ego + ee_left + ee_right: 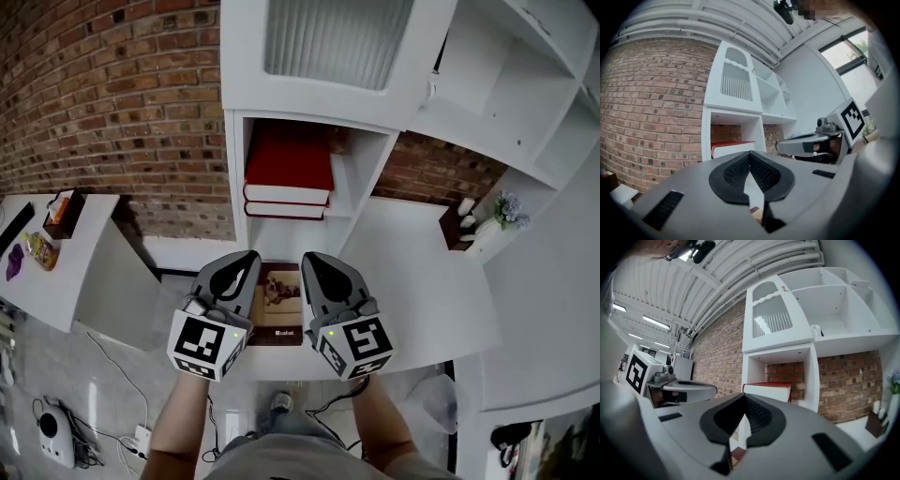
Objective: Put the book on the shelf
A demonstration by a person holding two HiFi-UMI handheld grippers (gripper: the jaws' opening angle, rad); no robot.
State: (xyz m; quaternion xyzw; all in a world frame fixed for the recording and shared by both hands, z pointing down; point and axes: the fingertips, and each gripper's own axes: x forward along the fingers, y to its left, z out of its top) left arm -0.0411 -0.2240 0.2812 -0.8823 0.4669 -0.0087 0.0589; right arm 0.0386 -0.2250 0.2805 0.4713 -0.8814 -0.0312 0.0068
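Head view: steeply down, close over the shelf unit (242, 56).
Left gripper view: low, along its jaws, up at it.
Right gripper view: likewise, from the right.
Shared: red books (289, 159).

Red books (288, 173) lie stacked inside the white shelf cubby (364, 183); just below it, a brown book (279, 305) lies flat on the white desk (412, 277).

We're looking at a brick wall (112, 94), a white table (56, 281) on the left, cables (117, 366) across the grey floor (47, 370), strip lights (656, 323) up top.
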